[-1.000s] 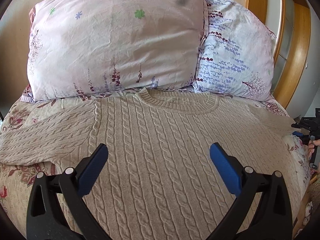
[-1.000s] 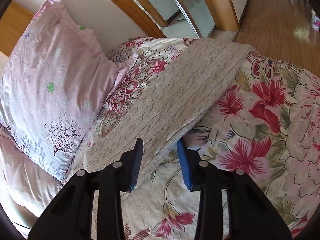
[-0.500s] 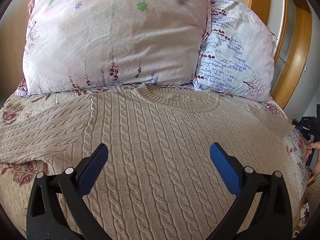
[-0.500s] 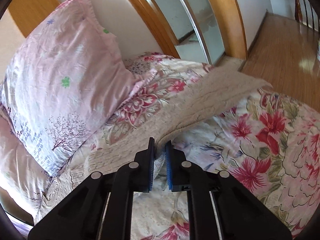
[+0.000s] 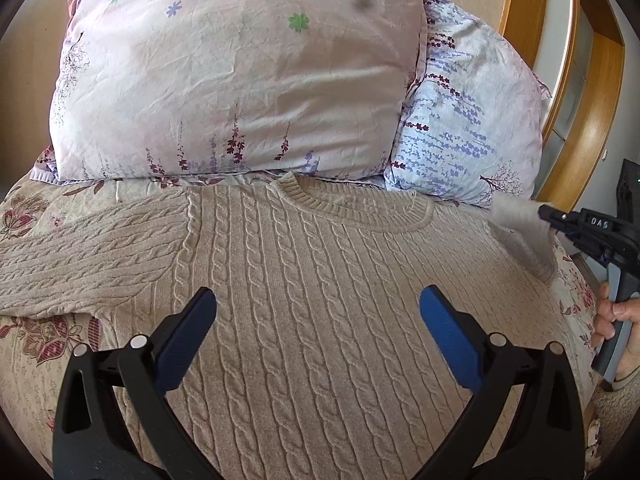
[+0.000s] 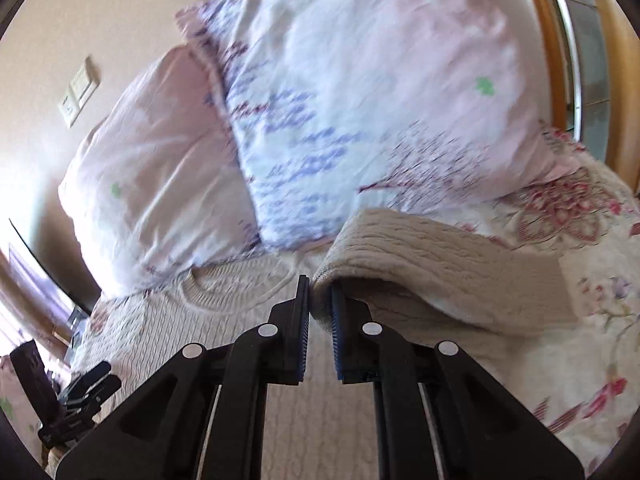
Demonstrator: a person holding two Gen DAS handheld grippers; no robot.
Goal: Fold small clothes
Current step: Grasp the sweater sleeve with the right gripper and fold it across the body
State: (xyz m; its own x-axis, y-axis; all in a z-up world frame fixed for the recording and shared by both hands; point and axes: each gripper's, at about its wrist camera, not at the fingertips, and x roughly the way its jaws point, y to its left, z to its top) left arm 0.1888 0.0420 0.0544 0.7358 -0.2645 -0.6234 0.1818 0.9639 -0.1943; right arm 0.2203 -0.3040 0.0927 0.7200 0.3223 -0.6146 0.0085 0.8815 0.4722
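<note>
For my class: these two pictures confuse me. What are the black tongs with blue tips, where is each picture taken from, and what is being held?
No robot here: a person holds a hand-operated gripper in each hand, and each one carries a wide-angle camera looking along its fingers. The left gripper is seen from its own camera; it is open and hangs over a beige cable-knit sweater spread on a flowered bedspread, with two pillows behind. The right gripper, seen from its own camera, is shut on the sweater's sleeve and lifts it. At the left camera's right edge you can see the person's hand gripping that tool.
</note>
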